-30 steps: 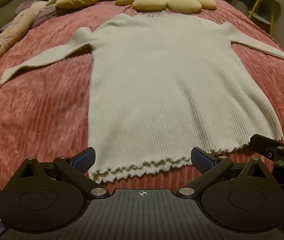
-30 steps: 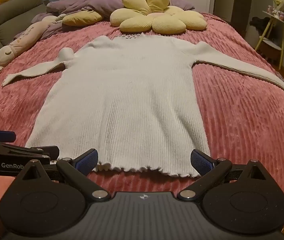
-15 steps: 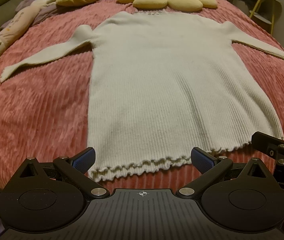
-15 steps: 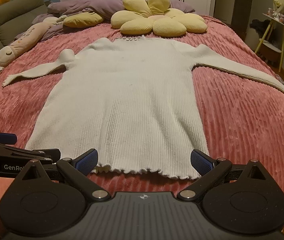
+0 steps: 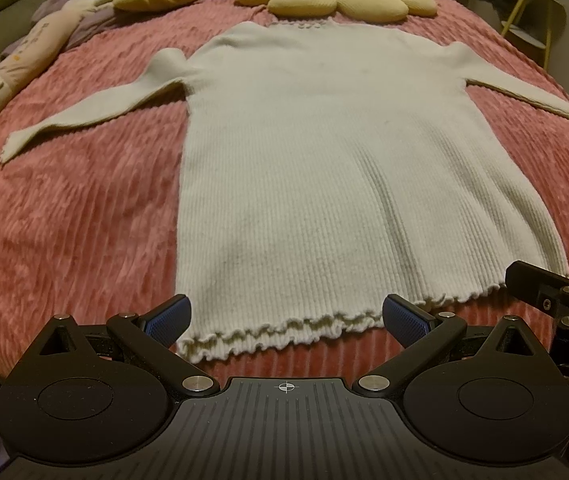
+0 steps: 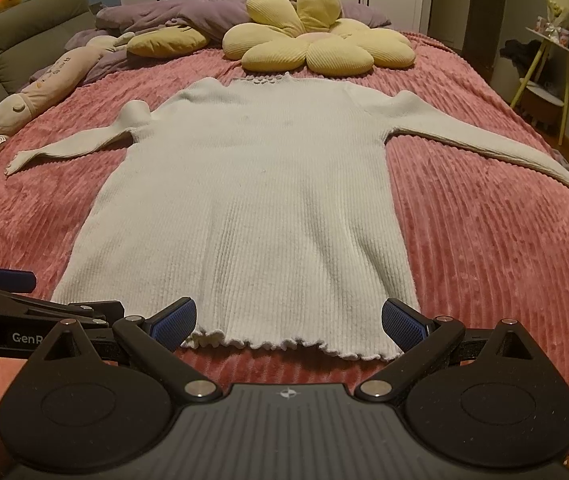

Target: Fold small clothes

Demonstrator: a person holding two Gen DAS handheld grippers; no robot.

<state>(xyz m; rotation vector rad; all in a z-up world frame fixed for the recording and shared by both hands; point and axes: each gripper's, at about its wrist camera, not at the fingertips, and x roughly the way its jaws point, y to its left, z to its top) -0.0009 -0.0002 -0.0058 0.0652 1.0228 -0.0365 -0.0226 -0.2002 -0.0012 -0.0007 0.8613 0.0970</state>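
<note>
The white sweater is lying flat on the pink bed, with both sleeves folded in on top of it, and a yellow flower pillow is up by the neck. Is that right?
Not quite. The white sweater does lie flat on the pink bed, with the yellow flower pillow by its neck, but the sleeves aren't folded in. The right wrist view shows both stretched out to the sides.

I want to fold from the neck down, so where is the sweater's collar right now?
The collar lies at the far end of the sweater, centre of the right wrist view, just short of the flower pillow on the pink bedspread.
</note>
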